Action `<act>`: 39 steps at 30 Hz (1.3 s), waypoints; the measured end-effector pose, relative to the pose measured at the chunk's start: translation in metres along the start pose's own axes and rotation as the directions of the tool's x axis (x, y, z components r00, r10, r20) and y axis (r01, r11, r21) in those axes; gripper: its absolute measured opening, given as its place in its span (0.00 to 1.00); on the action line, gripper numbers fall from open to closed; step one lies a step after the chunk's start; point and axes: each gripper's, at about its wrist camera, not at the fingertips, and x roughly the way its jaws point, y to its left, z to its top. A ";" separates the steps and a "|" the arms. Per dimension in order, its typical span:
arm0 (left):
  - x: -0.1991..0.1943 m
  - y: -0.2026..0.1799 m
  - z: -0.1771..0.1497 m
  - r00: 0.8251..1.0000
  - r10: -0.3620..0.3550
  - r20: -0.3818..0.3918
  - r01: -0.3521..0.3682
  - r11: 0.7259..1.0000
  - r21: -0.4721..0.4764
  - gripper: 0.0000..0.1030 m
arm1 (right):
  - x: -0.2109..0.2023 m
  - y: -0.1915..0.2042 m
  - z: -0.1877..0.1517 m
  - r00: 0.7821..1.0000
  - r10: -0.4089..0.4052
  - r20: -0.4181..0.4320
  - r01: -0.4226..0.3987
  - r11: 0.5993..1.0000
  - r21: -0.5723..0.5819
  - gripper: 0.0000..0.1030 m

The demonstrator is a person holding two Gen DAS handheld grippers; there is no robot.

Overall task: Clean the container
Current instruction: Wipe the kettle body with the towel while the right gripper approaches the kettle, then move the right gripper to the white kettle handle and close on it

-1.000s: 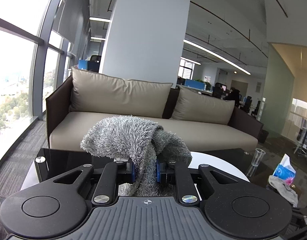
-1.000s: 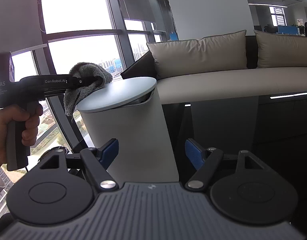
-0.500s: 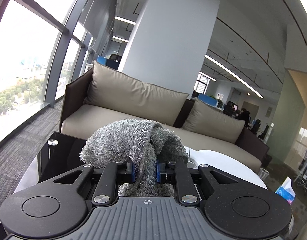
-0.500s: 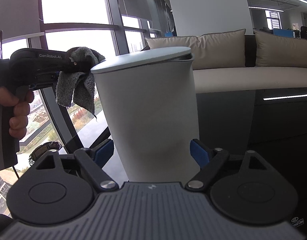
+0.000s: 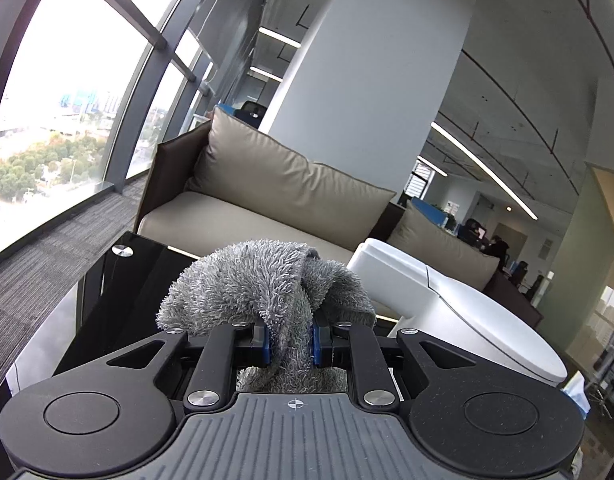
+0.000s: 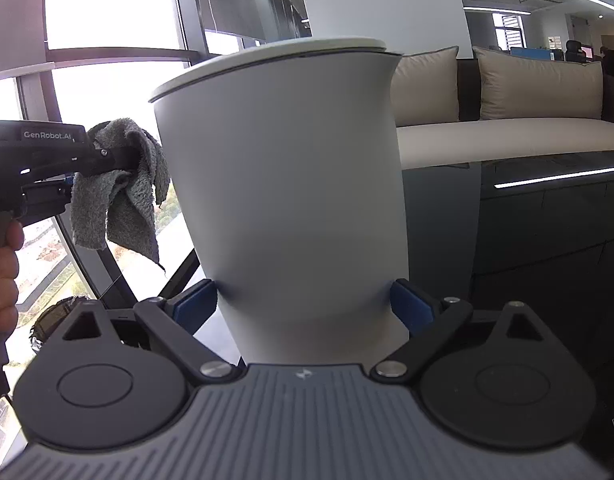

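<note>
In the left wrist view, the left tongs (image 5: 290,338) are pinching a grey fluffy cloth (image 5: 263,284) between their blue pads; the white lidded container (image 5: 447,304) is sitting just ahead to their right, larger than half a second ago. In the right wrist view, the right tongs (image 6: 303,304) are clamping the container (image 6: 283,184) by its lower wall above the black table (image 6: 527,220), the container now filling more of the view. The cloth (image 6: 119,184) is hanging just beside the container's left wall, lower than before.
</note>
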 end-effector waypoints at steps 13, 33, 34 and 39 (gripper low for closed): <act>0.009 0.009 -0.011 0.999 -0.002 -0.039 0.002 1.000 -0.005 0.16 | 0.017 -0.026 -0.001 1.000 -0.001 0.000 0.001 0.997 0.078 0.99; 0.015 0.009 -0.024 0.997 0.014 -0.071 -0.015 1.000 -0.013 0.16 | 0.051 -0.045 0.015 0.999 -0.029 -0.017 0.031 0.996 0.081 0.99; 0.016 0.009 -0.025 0.997 0.014 -0.072 -0.015 1.000 -0.012 0.16 | 0.052 -0.046 0.015 0.999 -0.033 -0.016 0.034 0.996 0.082 0.99; 0.016 0.009 -0.028 0.997 0.019 -0.079 -0.020 1.000 -0.005 0.16 | 0.056 -0.052 0.019 0.998 -0.058 -0.012 0.059 0.995 0.086 0.99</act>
